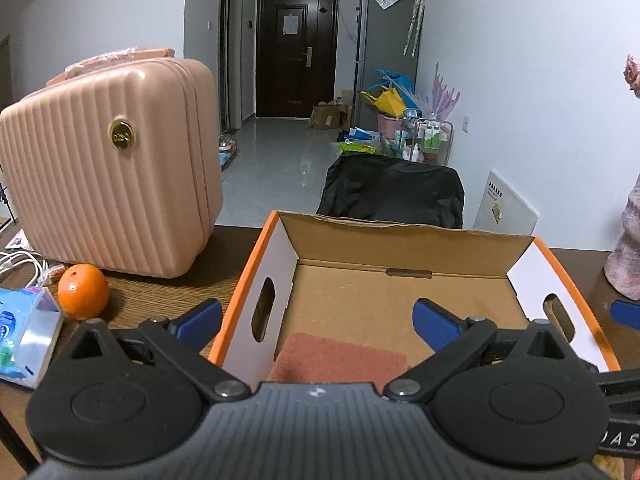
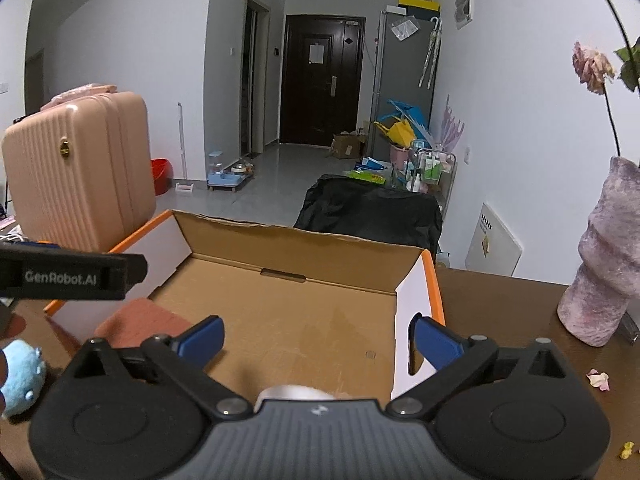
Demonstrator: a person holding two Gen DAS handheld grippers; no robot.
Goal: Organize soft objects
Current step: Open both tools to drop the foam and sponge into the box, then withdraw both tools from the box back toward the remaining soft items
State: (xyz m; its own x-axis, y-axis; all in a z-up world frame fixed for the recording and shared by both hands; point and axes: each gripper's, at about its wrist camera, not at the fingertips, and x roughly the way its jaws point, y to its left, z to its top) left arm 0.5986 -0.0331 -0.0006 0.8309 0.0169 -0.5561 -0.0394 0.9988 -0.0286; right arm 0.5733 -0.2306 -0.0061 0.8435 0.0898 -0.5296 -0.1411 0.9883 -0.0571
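**Over the cardboard box, both grippers wide, nothing held**

Left gripper jaws spread, empty, straddling the left wall of the cardboard box. Reddish cloth lies flat inside at the near-left corner. Right gripper jaws spread, empty, above the box floor. Blue plush toy sits on the tabletop outside the box, left. Orange beside pink case.
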